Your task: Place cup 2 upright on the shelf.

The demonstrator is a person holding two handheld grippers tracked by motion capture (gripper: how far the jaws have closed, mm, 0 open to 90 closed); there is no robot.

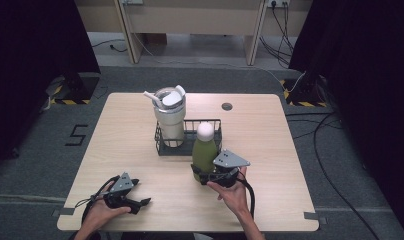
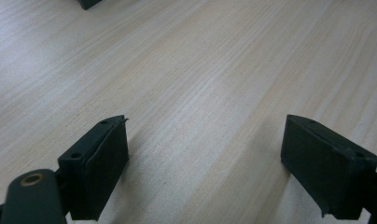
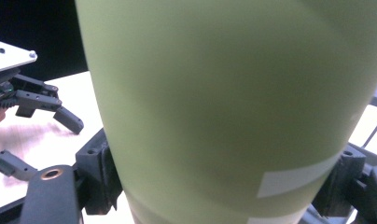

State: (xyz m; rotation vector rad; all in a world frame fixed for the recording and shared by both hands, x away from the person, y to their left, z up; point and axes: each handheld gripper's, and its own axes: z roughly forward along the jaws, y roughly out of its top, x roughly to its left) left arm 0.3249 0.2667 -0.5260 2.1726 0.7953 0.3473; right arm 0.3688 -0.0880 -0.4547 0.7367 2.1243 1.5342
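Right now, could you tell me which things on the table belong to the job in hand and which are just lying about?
In the job:
- green bottle, upright on the table
- right gripper, shut on the bottle's lower body

Lying about:
- white tumbler, standing in the wire basket
- left gripper, open over bare table

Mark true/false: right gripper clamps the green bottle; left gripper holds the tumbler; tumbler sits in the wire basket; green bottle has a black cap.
1. The right gripper is shut on the green bottle: true.
2. The left gripper holds the white tumbler: false, its jaws stand open over bare table.
3. The white tumbler stands in the wire basket: true.
4. The green bottle has a black cap: false, the cap is white.
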